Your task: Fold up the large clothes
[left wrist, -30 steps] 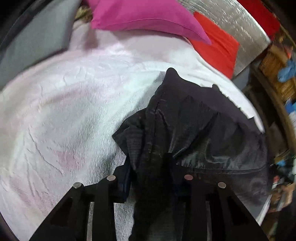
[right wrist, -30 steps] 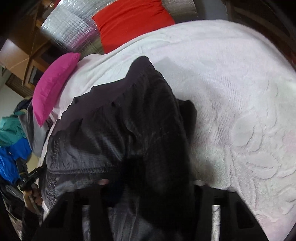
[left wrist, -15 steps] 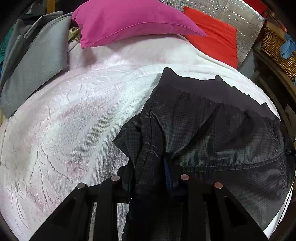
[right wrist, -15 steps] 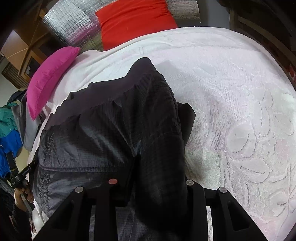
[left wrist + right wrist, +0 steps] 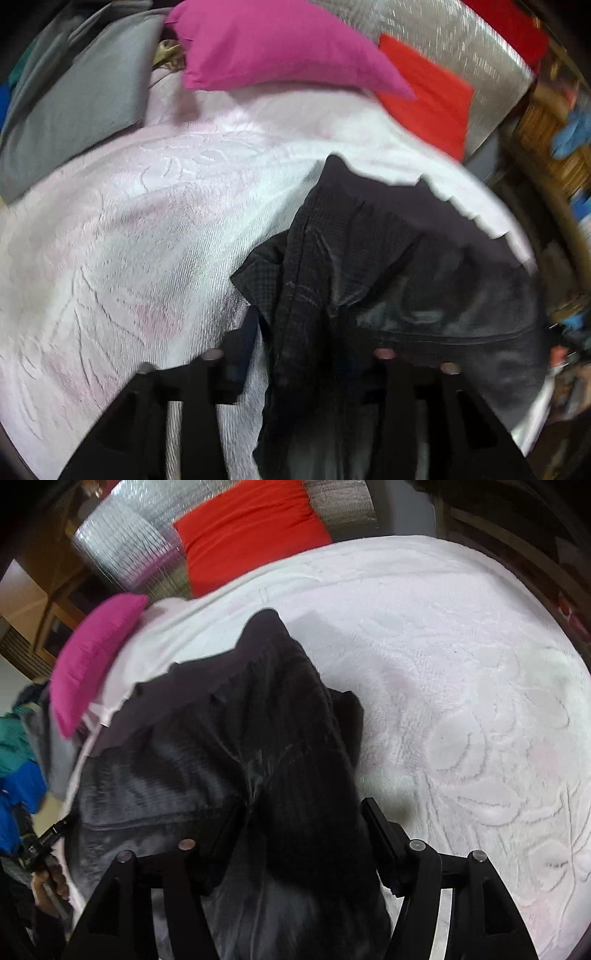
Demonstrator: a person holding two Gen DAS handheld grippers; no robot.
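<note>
From the left wrist, the black jacket (image 5: 399,266) lay crumpled at centre right on the white bedspread (image 5: 147,229), a fold hanging between the left gripper (image 5: 295,354), whose jaws had just been opening. From the right wrist, the jacket (image 5: 236,738) filled centre left; the right gripper (image 5: 295,827) had likewise just spread, fabric loose between.

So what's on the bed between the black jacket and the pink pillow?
Nothing but bare white bedspread. In the left wrist view it runs clear from the black jacket up to the pink pillow; the right wrist view agrees.
</note>
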